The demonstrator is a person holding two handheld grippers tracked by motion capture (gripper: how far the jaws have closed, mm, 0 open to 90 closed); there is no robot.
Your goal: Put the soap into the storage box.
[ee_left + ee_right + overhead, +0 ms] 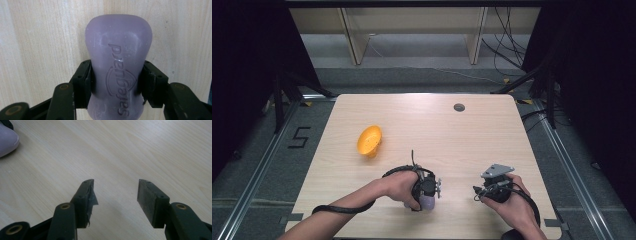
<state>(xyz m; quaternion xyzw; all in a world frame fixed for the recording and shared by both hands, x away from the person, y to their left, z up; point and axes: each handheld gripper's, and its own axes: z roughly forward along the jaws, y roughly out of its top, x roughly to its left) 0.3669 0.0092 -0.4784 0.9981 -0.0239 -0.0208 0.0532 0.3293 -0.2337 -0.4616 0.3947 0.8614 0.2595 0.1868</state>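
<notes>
Near the front edge of the pale wood-grain worktop (422, 120), about midway along it, the left gripper (428, 192) holds a lilac bar of soap (118, 67) stamped with raised lettering. Its two black pads (83, 80) press the bar's narrowed waist from either side, and the bar lies flat against the wood. In the high view the soap (427, 203) shows as a pale purple patch under the left hand (399, 186). The right gripper (487, 190) sits to the right of it, near the front right corner, carried in the right hand (509, 200); its jaws stand apart with bare wood between them, and a torn shred, perhaps tape, hangs from one pad (90, 195). An orange plastic bowl (369, 140), tipped on its side, lies toward the left edge, well apart from both grippers.
</notes>
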